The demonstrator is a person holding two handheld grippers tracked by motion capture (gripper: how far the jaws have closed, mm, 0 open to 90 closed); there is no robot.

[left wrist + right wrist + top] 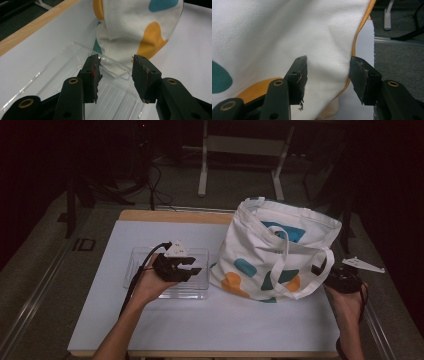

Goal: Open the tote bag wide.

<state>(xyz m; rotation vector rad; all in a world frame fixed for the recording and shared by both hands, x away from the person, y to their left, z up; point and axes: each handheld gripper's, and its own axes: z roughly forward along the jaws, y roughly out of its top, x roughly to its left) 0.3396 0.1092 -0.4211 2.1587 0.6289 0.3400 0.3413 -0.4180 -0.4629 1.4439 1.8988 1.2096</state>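
A white cloth tote bag [275, 250] with teal and orange shapes stands right of the table's middle, its mouth open and one handle loop hanging down its front. A clear plastic tray [135, 255] lies to its left. My left gripper [195, 266] hovers over the tray, pointing at the bag, jaws open with nothing between them. In the left gripper view the tray [50, 72] lies below the left gripper [115, 58] and the bag [130, 27] is beyond it. My right gripper [324, 272] is at the bag's lower right side. In the right gripper view the right gripper [328, 60] is open, with bag fabric [287, 32] just beyond the pads.
A white mat [225, 320] covers the table, and a wooden edge [170, 216] shows at the back. The right hand is at the table's right edge. Grey floor, cables [155, 190] and the white legs of another desk [202, 175] lie behind the table.
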